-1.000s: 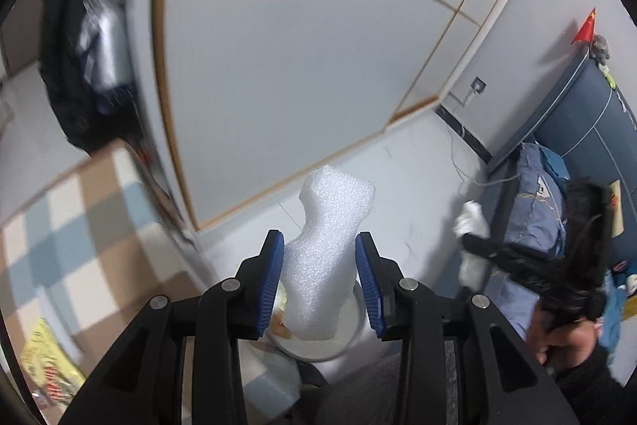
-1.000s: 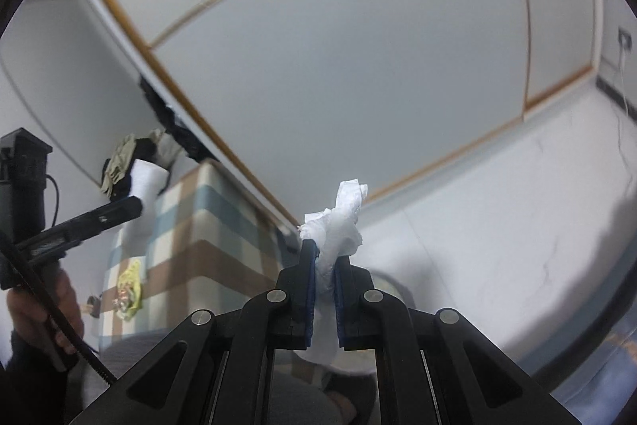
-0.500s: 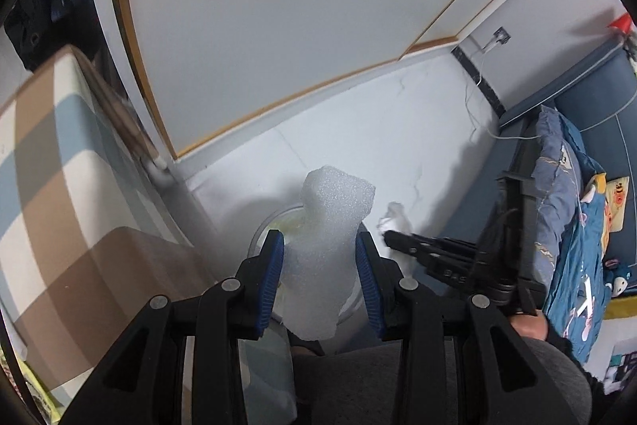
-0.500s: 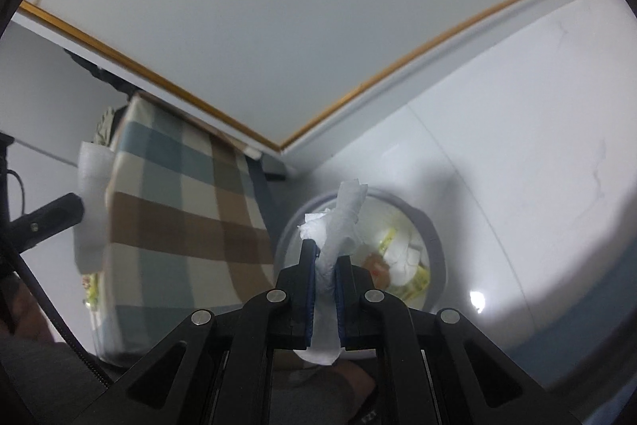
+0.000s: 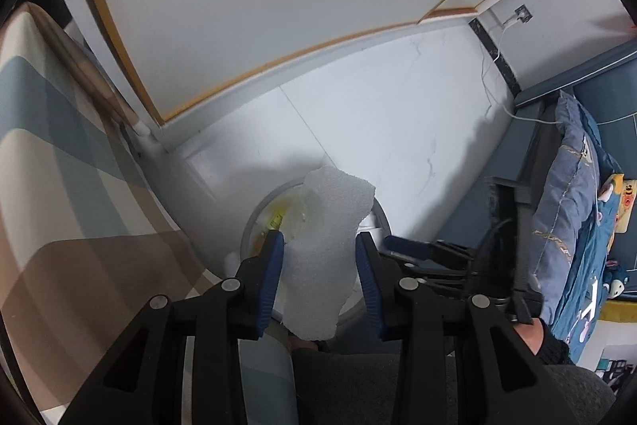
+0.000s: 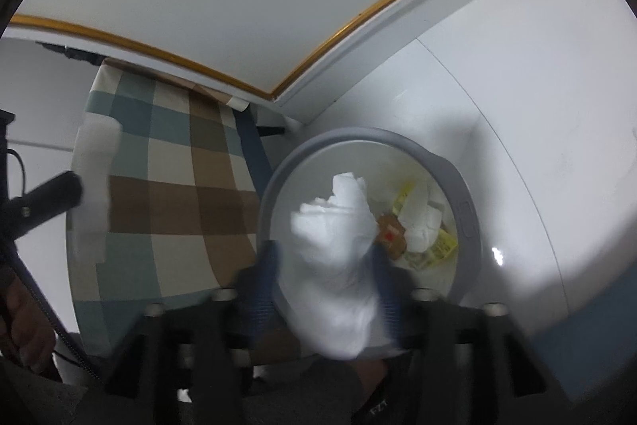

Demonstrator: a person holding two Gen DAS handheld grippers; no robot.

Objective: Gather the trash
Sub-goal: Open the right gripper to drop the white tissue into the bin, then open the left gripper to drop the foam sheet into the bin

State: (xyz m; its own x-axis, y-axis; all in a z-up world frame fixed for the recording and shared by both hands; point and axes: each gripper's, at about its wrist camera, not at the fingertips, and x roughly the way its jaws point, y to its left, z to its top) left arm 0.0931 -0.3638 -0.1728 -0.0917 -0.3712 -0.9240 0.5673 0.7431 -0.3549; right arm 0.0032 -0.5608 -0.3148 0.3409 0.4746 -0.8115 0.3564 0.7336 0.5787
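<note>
White floor tiles and a checked cloth frame a grey bin already holding scraps. Right gripper hangs over it, jaws spread wide – blurred tissue loose between them. Left gripper, at 9 o'clock of the right, pinches foam between both pads above the bin's rim.

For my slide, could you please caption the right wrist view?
Right gripper, fingers spread, releasing crumpled tissue over grey trash bin.
</note>
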